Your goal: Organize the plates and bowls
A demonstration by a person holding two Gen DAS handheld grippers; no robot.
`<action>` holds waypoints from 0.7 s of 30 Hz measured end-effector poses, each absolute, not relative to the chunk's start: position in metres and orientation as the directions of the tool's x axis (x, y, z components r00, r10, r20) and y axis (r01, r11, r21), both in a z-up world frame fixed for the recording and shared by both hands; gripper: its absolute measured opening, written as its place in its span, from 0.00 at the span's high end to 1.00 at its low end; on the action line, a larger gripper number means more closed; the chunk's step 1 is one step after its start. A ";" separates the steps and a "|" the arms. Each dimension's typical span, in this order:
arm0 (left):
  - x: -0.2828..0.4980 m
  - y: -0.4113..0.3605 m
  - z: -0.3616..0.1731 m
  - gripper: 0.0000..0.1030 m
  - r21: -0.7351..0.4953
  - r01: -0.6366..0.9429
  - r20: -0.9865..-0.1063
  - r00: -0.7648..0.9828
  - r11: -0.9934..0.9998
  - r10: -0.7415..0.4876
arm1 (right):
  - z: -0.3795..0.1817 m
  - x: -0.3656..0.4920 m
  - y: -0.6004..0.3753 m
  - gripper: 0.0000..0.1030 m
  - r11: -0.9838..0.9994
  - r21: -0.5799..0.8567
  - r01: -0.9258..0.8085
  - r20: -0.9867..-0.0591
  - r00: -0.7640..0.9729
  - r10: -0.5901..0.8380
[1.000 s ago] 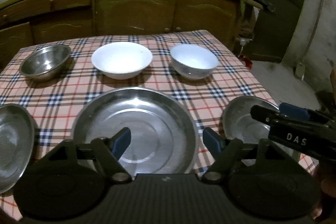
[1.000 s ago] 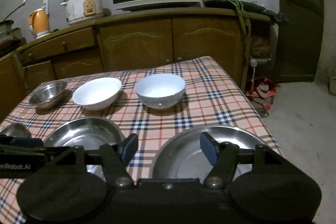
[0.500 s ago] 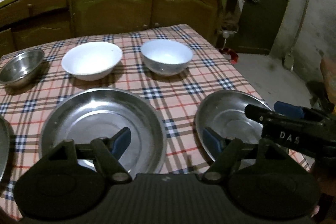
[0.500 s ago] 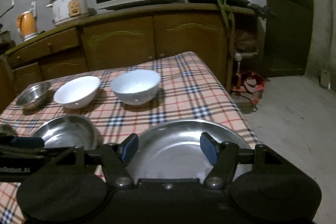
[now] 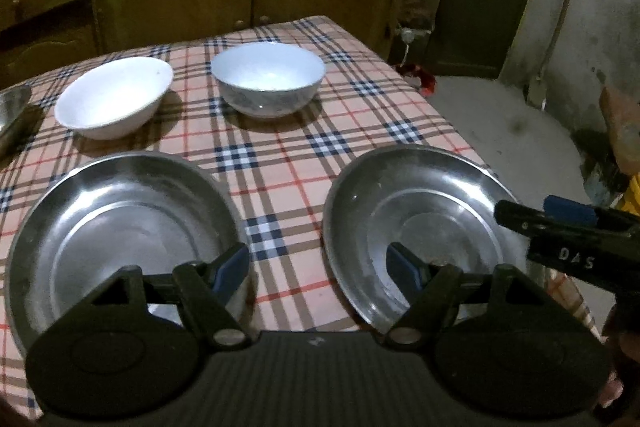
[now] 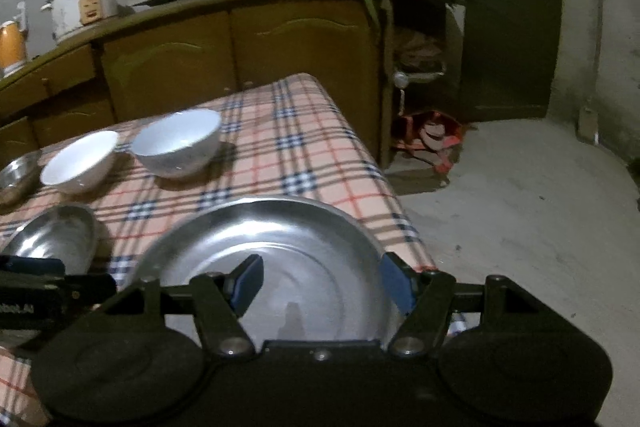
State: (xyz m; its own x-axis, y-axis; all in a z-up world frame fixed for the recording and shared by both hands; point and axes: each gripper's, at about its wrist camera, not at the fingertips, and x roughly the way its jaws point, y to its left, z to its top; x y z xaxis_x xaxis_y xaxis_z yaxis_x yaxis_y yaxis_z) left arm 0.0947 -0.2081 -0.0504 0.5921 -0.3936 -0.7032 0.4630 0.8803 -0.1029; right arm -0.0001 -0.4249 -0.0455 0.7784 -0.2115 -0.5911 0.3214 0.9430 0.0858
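ahead of the black left gripper (image 5: pixel 318 269) with blue pads, a pink tablecloth (image 5: pixel 280 163) checked in navy, red and white carries two silver steel plates (image 5: pixel 416 227) and, beyond them, two white bowls (image 5: pixel 268 79).

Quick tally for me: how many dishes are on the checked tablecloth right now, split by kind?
Steel plates: 2, the left steel plate and the right steel plate
White bowls: 2, the wide white bowl and the deep white bowl
Steel bowls: 1, the small steel bowl at the left edge
Total: 5
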 end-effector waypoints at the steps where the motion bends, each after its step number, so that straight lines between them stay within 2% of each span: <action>1: 0.097 -0.211 -0.052 0.25 -0.105 0.465 -0.706 0.588 0.879 -0.395 | -0.047 0.000 -0.429 0.24 0.940 0.086 0.330 -0.594 0.774 -0.218; 10: 0.109 -0.231 -0.067 0.26 -0.116 0.475 -0.730 0.554 0.872 -0.399 | -0.064 0.006 -0.455 0.24 0.928 0.098 0.358 -0.637 0.740 -0.218; 14: 0.113 -0.239 -0.072 0.33 -0.125 0.493 -0.743 0.529 0.861 -0.410 | -0.072 0.010 -0.459 0.24 0.924 0.121 0.364 -0.656 0.727 -0.201; 18: 0.117 -0.245 -0.082 0.48 -0.146 0.505 -0.764 0.489 0.851 -0.422 | -0.079 0.013 -0.463 0.25 0.921 0.160 0.354 -0.675 0.720 -0.160; 19: 0.117 -0.246 -0.083 0.49 -0.142 0.506 -0.758 0.497 0.851 -0.422 | -0.080 0.013 -0.463 0.29 0.921 0.163 0.355 -0.679 0.718 -0.156; 20: 0.116 -0.247 -0.083 0.52 -0.139 0.508 -0.756 0.500 0.850 -0.422 | -0.081 0.013 -0.463 0.43 0.921 0.167 0.351 -0.679 0.718 -0.150; 21: 0.116 -0.247 -0.083 0.58 -0.137 0.508 -0.753 0.504 0.851 -0.422 | -0.082 0.014 -0.463 0.48 0.923 0.169 0.347 -0.679 0.719 -0.146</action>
State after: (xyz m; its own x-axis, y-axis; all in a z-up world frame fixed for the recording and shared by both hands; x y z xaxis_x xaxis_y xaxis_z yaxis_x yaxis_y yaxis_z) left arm 0.1164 -0.2474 -0.0834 0.5042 -0.4221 -0.7534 0.5078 0.8505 -0.1367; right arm 0.0138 -0.4628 -0.0818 0.7192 -0.1455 -0.6794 0.3468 0.9225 0.1695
